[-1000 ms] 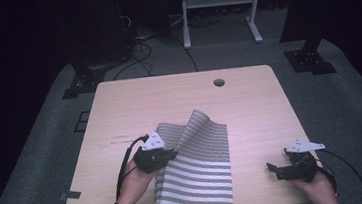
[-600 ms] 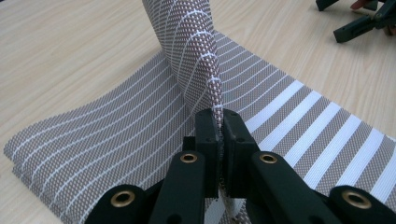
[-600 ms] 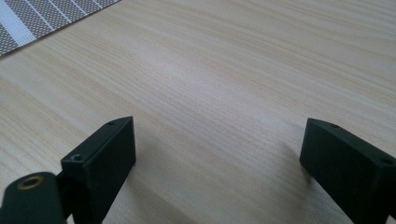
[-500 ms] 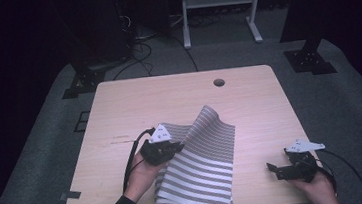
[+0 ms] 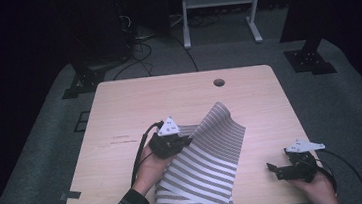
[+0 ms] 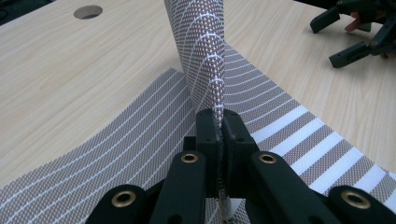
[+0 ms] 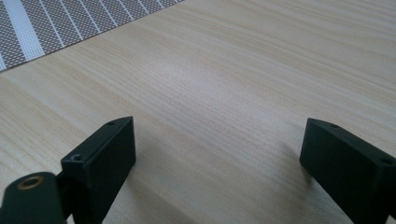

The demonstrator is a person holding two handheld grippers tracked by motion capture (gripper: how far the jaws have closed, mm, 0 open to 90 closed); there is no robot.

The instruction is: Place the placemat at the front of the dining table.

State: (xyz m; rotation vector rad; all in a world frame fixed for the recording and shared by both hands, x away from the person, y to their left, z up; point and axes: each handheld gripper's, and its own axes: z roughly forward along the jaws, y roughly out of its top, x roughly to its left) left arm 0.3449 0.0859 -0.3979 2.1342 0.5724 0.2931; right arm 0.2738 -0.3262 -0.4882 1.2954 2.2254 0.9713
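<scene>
Item: striped mat (image 5: 205, 165), woven, brown and white, near edge of tabletop (image 5: 119, 108), front-centre. Near part lies flat; the left side is lifted and carried over toward the right, probably to fold the mat in half. Left tongs (image 5: 185, 142): clamped tight on the mat's edge, jaws pressed together with the weave pinched between them, as the left gripper view shows (image 6: 219, 135); the fabric rises from the grip in a standing curl, its far corner peaked above the flat part. Right tongs (image 5: 276, 169): wide open, holding nothing, low over bare wood to the right of the mat, apart from its right edge; seemingly kept in reserve to steady or catch the fold. Farther off: round cable hole (image 5: 219, 83) near the far edge of the tabletop.
</scene>
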